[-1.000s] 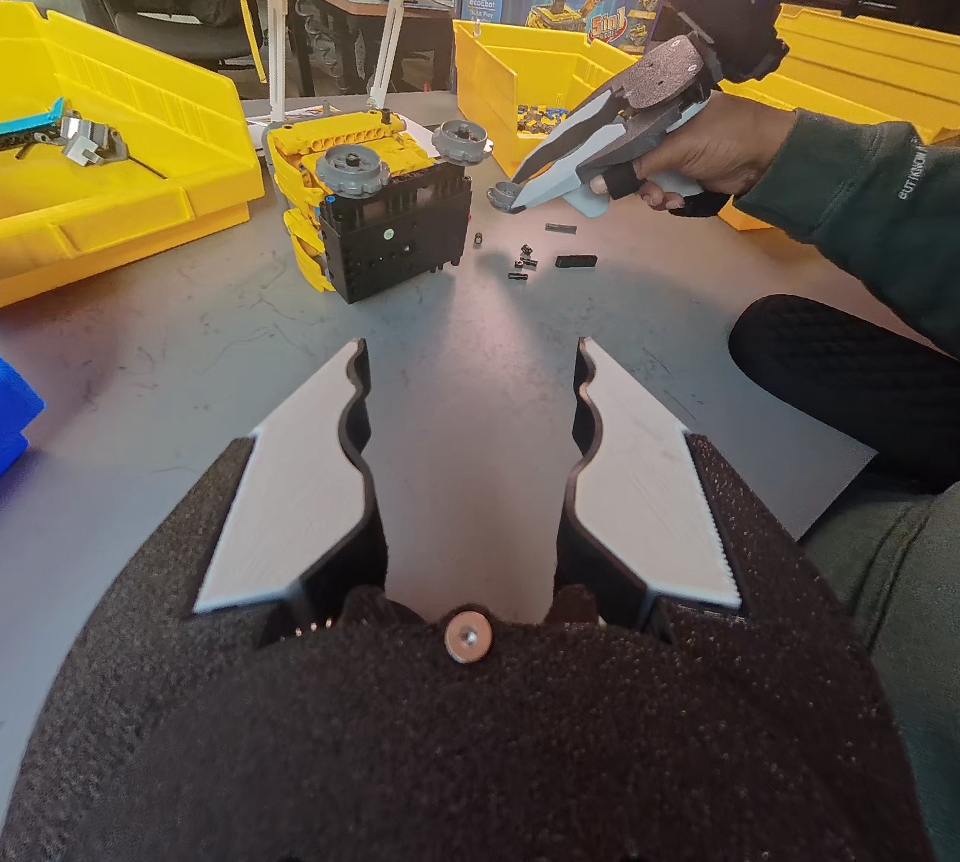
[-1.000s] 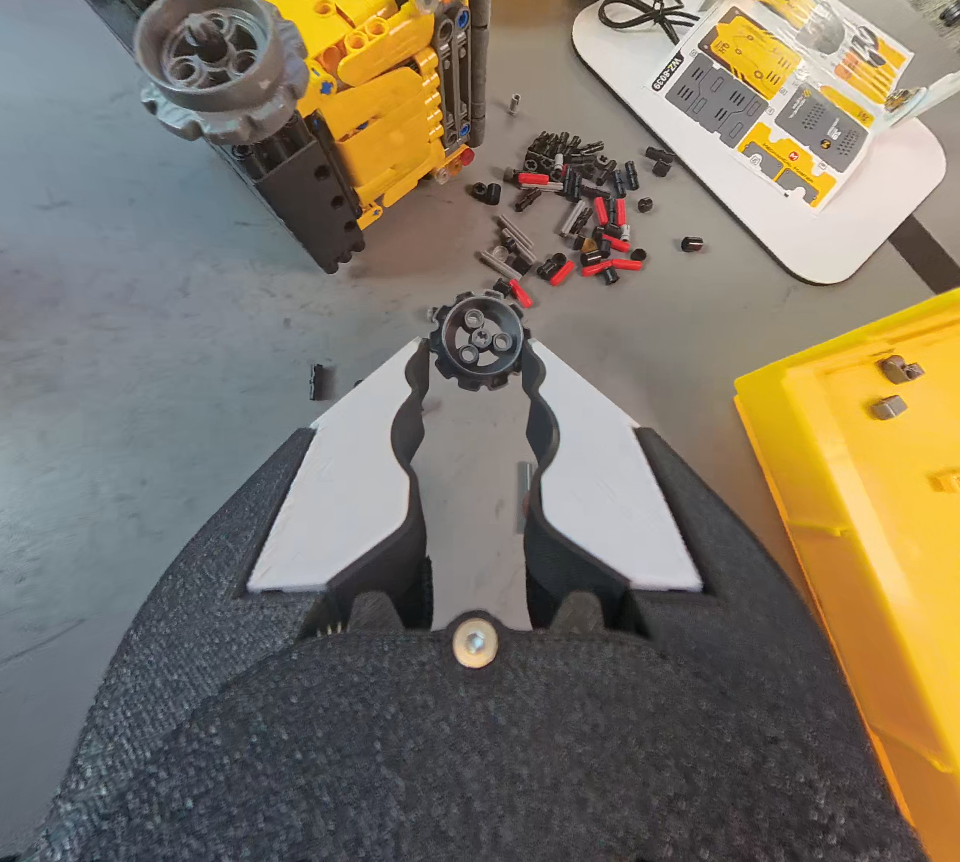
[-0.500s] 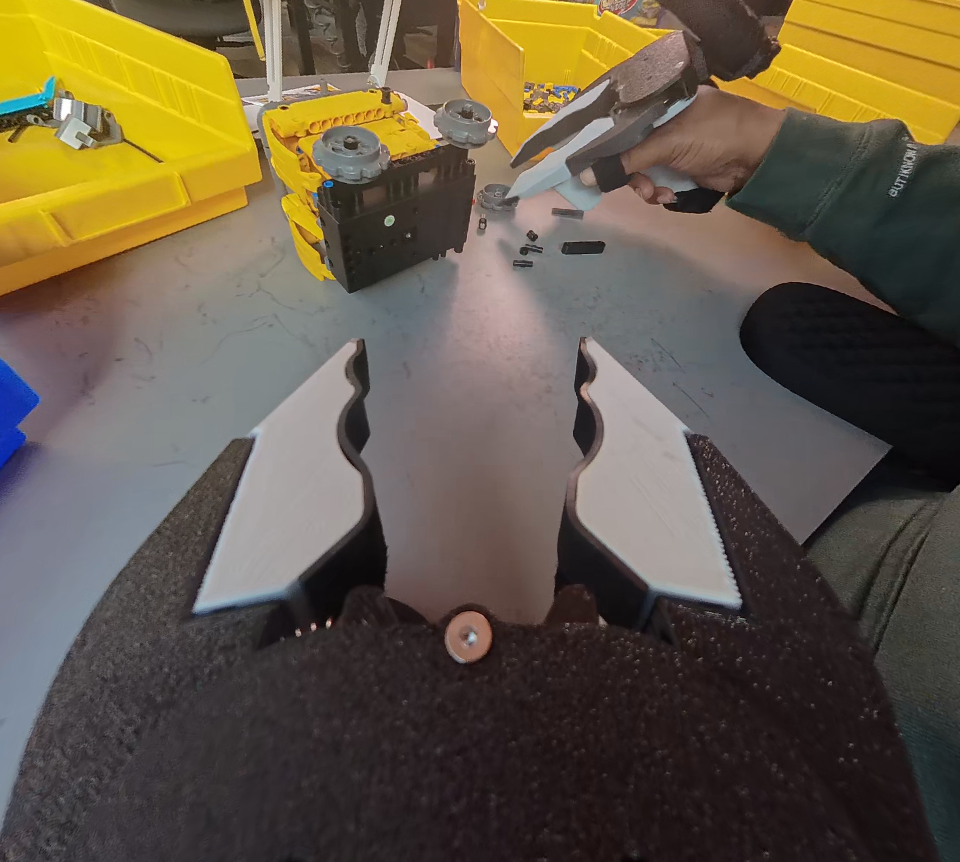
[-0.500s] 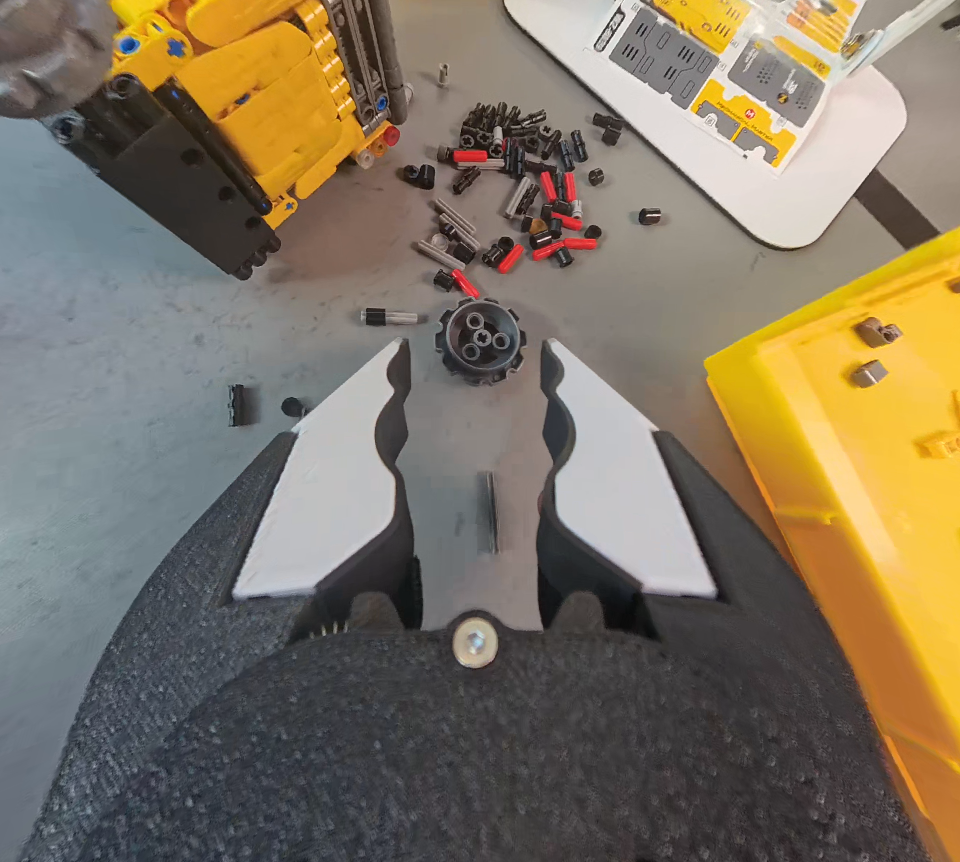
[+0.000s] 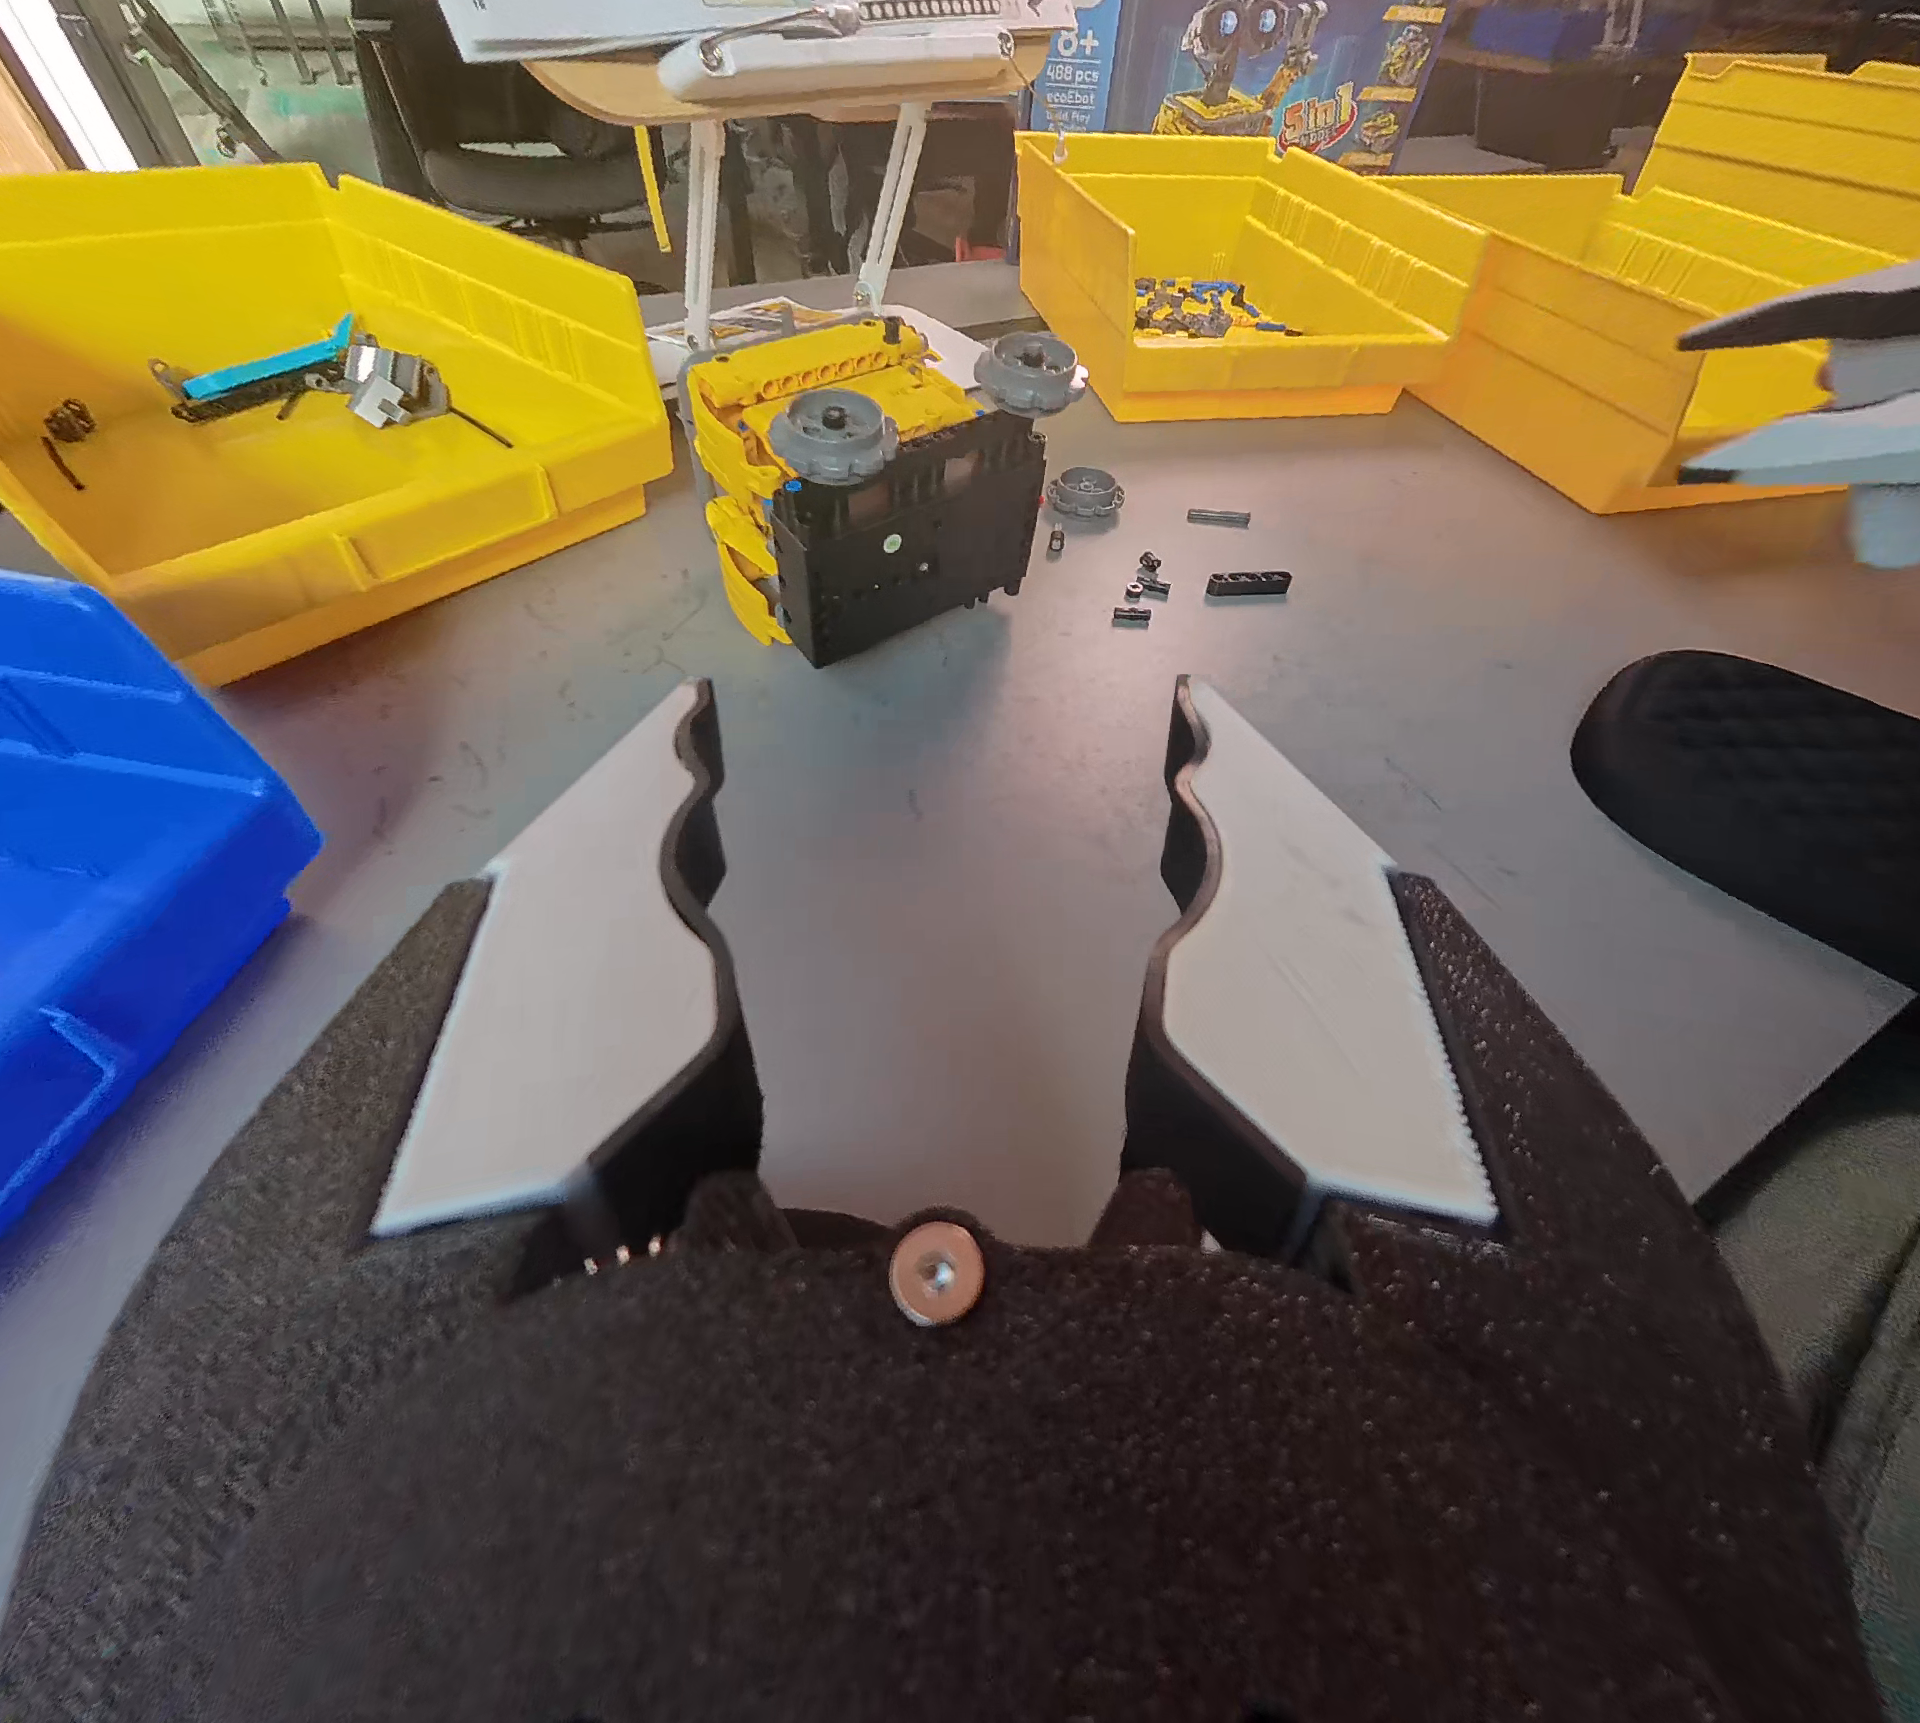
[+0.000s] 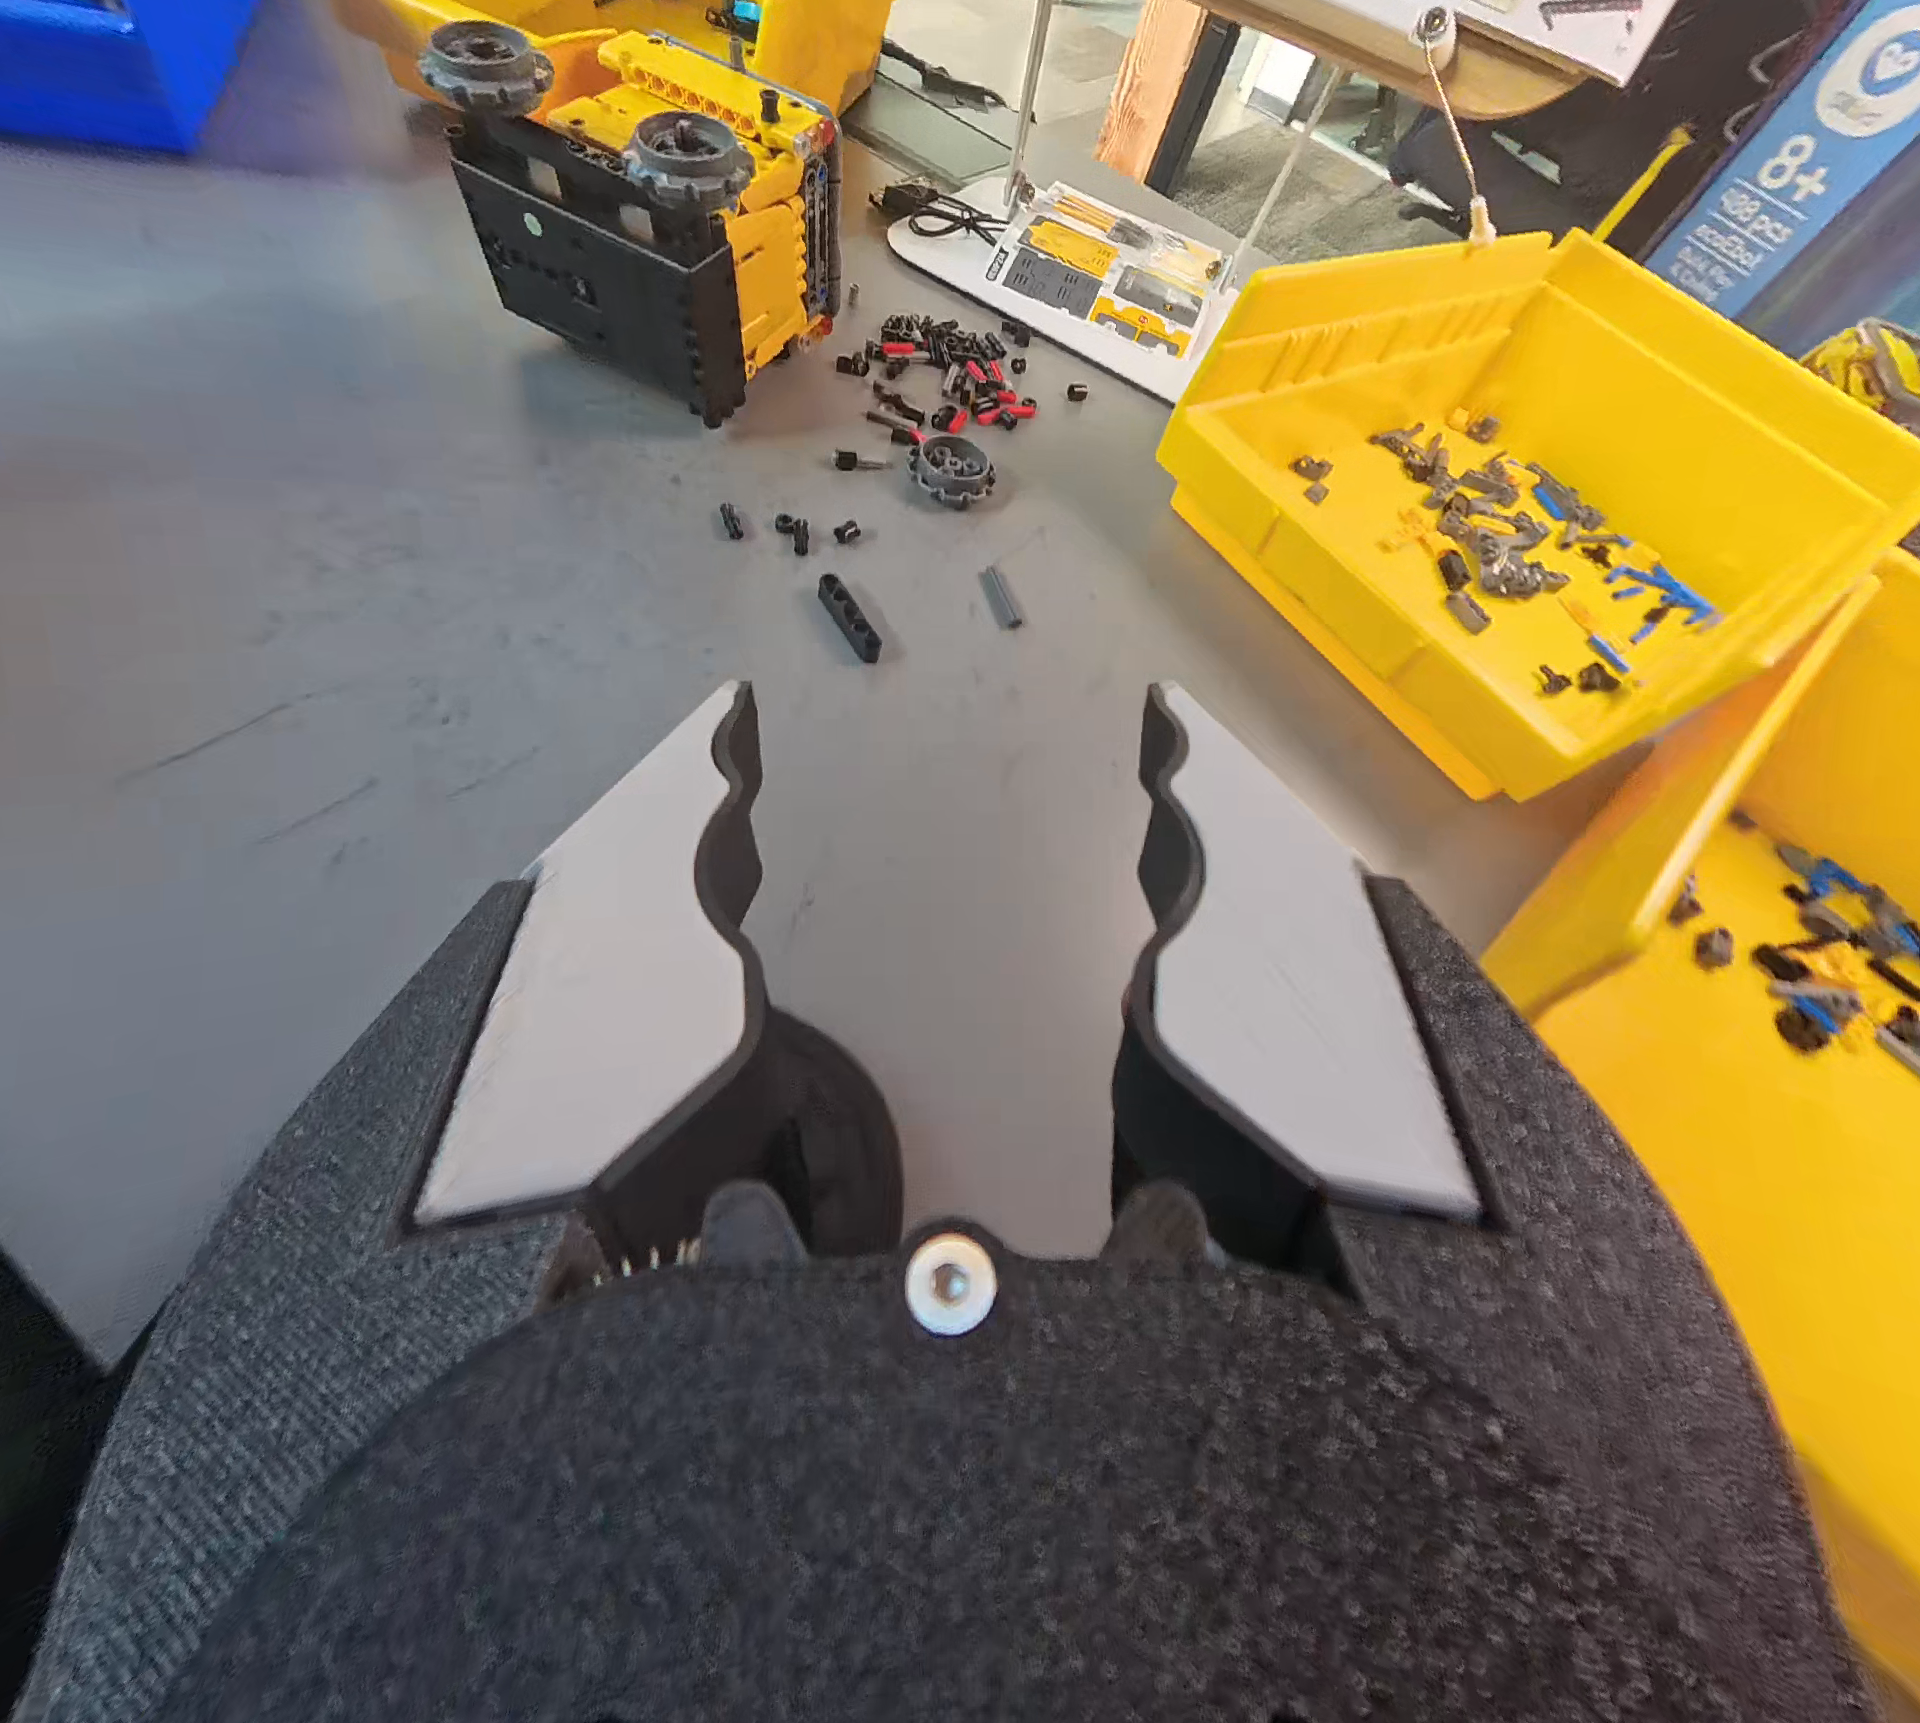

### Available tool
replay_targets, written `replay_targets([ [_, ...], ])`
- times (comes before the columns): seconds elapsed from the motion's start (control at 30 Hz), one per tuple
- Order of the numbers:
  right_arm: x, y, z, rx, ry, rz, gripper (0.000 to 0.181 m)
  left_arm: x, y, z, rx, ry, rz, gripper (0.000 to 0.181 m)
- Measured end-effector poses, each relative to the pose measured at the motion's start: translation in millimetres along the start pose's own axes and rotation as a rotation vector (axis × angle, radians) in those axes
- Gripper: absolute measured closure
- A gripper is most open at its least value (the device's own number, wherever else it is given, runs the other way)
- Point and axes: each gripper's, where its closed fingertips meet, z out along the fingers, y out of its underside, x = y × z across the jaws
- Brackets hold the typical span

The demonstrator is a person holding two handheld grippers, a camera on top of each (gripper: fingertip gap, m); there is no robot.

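1. The left gripper (image 5: 940,800) hovers over the grey tabletop (image 5: 935,894), jaws spread wide and empty.
2. The right gripper (image 6: 948,795) likewise has its jaws wide apart, holding nothing.
3. Ahead of it lie a black beam (image 6: 849,617) and a short grey axle (image 6: 1002,597).
4. Farther off, a loose grey wheel hub (image 6: 952,469) rests beside scattered black and red pins (image 6: 951,374).
5. Beyond stands the yellow-and-black brick model (image 6: 644,239), with yellow bins (image 6: 1496,530) to the right.
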Motion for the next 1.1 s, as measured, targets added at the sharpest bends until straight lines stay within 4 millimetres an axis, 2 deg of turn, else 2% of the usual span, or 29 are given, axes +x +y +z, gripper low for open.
replay_targets([
  [0.13,-13,27,-30,-0.028,0.015,0.047,0.102,-14,-4,2,-0.005,-0.046,0.020,0.093],
  [0.23,-14,44,-40,-0.019,0.052,0.110,0.100,-25,10,7,-0.046,-0.075,0.007,0.091],
  [0.3,-13,51,-43,0.007,0.079,0.155,0.101,-25,12,9,-0.058,-0.067,-0.005,0.092],
  [0.47,-10,69,-35,-0.038,0.131,0.135,0.100,-21,17,15,-0.098,-0.048,0.015,0.092],
  [0.63,-12,63,-34,-0.036,0.127,0.106,0.100,-20,18,17,-0.105,-0.052,0.027,0.092],
  [0.73,-28,39,-31,0.024,0.060,0.083,0.106,-13,13,20,-0.103,-0.054,0.058,0.098],
  [0.83,-64,-5,-27,0.139,-0.076,0.046,0.119,11,11,32,-0.119,0.015,0.084,0.123],
  [0.9,-95,-38,-27,0.228,-0.188,0.010,0.134,23,15,46,-0.163,0.012,0.144,0.138],
  [1.0,-146,-86,-31,0.356,-0.360,-0.044,0.158,40,22,70,-0.225,0.019,0.252,0.175],
  [1.03,-163,-99,-33,0.388,-0.415,-0.071,0.166,45,24,78,-0.239,0.021,0.277,0.181],
  [1.1,-194,-118,-36,0.427,-0.499,-0.136,0.176,46,28,93,-0.279,-0.018,0.342,0.181],
])
